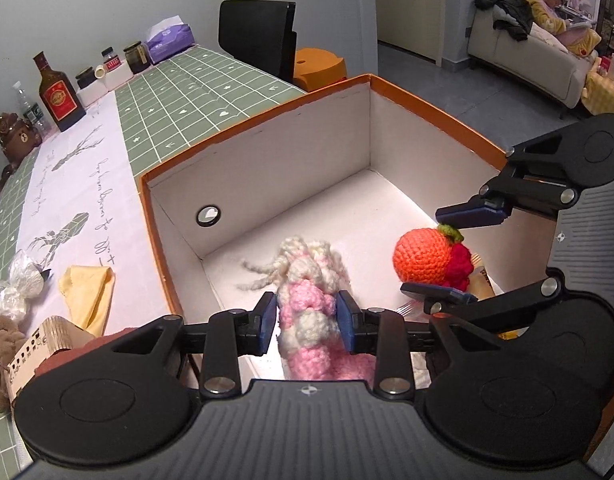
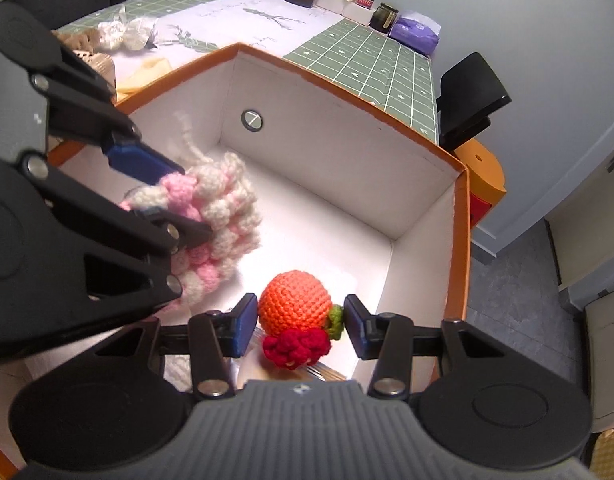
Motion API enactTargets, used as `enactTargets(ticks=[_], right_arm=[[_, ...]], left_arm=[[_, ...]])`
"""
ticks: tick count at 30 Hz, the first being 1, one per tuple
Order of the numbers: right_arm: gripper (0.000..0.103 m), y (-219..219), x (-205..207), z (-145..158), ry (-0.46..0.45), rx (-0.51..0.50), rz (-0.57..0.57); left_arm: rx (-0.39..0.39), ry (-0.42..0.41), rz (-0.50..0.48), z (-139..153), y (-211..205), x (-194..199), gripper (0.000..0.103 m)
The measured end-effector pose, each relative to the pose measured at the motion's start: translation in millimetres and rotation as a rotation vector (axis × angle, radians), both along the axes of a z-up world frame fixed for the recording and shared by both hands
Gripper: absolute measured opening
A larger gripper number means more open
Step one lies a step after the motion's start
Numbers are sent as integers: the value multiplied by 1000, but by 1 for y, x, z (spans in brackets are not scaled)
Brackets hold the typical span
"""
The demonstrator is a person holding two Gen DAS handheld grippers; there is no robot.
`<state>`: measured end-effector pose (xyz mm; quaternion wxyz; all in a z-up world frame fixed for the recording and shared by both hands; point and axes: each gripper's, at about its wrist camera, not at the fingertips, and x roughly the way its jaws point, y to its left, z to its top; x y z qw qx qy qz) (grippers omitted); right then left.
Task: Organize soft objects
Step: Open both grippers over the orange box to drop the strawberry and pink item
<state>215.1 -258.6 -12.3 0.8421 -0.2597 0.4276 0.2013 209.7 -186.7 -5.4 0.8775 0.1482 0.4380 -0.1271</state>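
Crocheted items held over orange box, lower frame.
Left gripper clamped on pink-white knit; right gripper brackets orange ball, contact uncertain; ball may slip.

Along the far wall on my counter I see a liquor bottle with a red label, several small dark jars on white boxes, and a purple tissue pack. A brown bear figure sits at the left end. A black chair and an orange stool stand beyond the counter's end. Across the room, someone in yellow reclines on a pale sofa beside a dark jacket.
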Motion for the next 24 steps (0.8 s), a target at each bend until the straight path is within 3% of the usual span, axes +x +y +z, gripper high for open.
enactTargets(ticks=[3, 6, 9, 19, 24], right_arm=[[48, 2, -1, -1, 10, -11, 0], [56, 3, -3, 1, -1, -28, -7], [60, 2, -7, 6, -6, -34, -14], [80, 10, -49, 41, -131, -27, -15], [82, 26, -77, 47, -197, 0, 9]], left_arm=[[10, -6, -11, 2, 0, -4, 46], [-26, -12, -5, 8, 5, -7, 60], [-52, -36, 1, 16, 8, -12, 65], [-199, -185, 10, 53, 38, -54, 70], [-281, -230, 28, 59, 63, -74, 70]])
